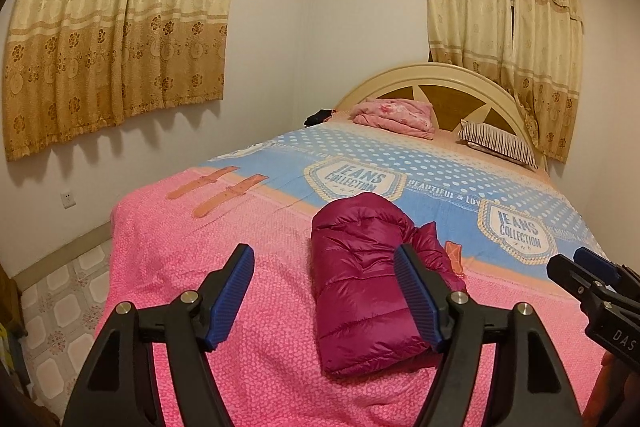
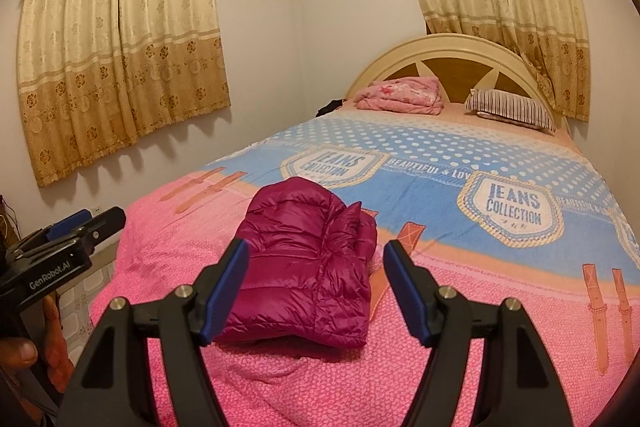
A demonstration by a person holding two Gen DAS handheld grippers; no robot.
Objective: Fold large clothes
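Observation:
A magenta down jacket (image 1: 360,287) lies folded into a compact bundle on the pink end of the bed; it also shows in the right wrist view (image 2: 304,267). My left gripper (image 1: 324,259) is open and empty, held above the bed's foot just short of the jacket. My right gripper (image 2: 316,253) is open and empty, also above the bed's foot with the jacket beyond its fingers. The right gripper's tip shows at the right edge of the left wrist view (image 1: 580,267); the left gripper shows at the left edge of the right wrist view (image 2: 80,227).
The bed's blanket (image 1: 440,163) is pink near me and blue beyond. A folded pink quilt (image 1: 394,117) and a striped pillow (image 1: 498,143) lie by the headboard (image 1: 436,83). Tiled floor (image 1: 60,307) and a curtained wall lie left of the bed.

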